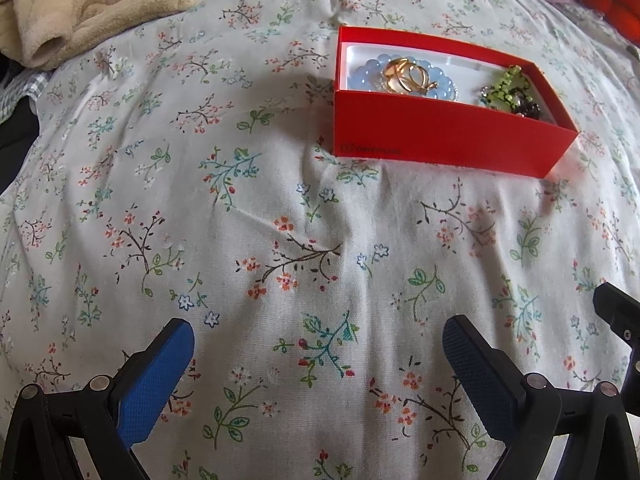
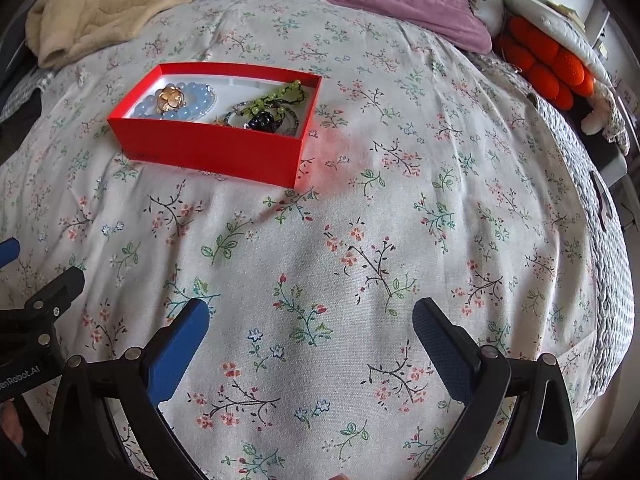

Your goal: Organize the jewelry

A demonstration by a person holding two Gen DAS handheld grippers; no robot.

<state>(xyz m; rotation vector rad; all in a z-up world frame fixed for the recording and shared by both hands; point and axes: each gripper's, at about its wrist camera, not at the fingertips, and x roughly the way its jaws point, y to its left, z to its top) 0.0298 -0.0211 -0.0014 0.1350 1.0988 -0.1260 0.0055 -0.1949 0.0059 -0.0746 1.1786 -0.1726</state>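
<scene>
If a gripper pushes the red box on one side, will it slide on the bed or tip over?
The red box is low and wide, so it probably will not tip. It sits on a soft floral bedsheet with wrinkles, so it may drag and bunch the cloth rather than slide cleanly. It looks like thin card holding only the blue bead bracelet and small jewelry, likely light.

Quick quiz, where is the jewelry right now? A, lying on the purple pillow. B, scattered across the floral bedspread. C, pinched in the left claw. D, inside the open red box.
D: the blue bead bracelet, gold flower piece and green beads all lie inside the open red box, while both the left claw and the right claw are open and hold nothing.
</scene>
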